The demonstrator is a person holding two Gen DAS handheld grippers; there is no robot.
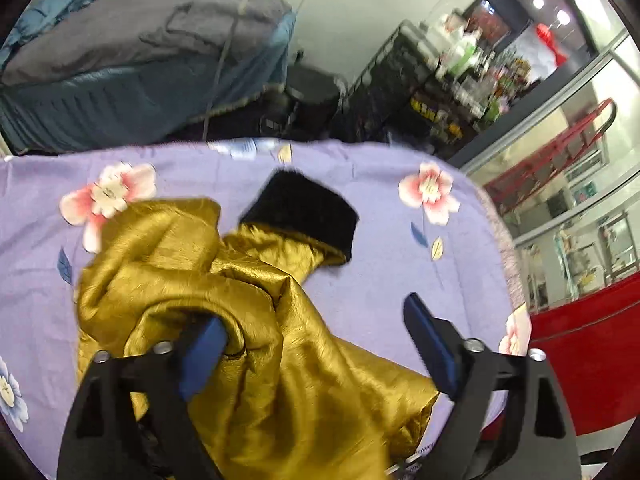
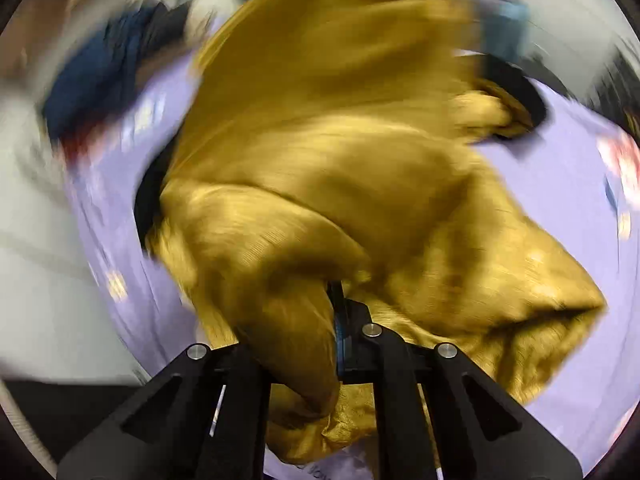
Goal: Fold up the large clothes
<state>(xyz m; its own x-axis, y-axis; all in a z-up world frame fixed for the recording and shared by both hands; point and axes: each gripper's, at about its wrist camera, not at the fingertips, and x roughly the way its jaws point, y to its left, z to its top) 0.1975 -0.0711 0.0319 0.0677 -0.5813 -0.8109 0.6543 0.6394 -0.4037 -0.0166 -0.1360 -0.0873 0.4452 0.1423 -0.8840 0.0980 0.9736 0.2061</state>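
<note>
A shiny gold garment (image 1: 248, 320) with a black furry lining (image 1: 308, 208) lies bunched on a lilac flowered sheet (image 1: 380, 264). My left gripper (image 1: 316, 328) hangs above it with its blue-padded jaws wide apart; gold cloth lies under and against the left pad, nothing is pinched. The right wrist view is blurred. In it the gold garment (image 2: 340, 140) fills most of the picture, and my right gripper (image 2: 338, 304) has its jaws together with a fold of the gold cloth bunched around them.
Beyond the sheet's far edge stand a bed with grey and blue covers (image 1: 140, 60), a dark stool (image 1: 312, 88) and a cluttered black shelf rack (image 1: 432, 92). A red counter (image 1: 592, 356) and glass partition (image 1: 560, 152) are on the right.
</note>
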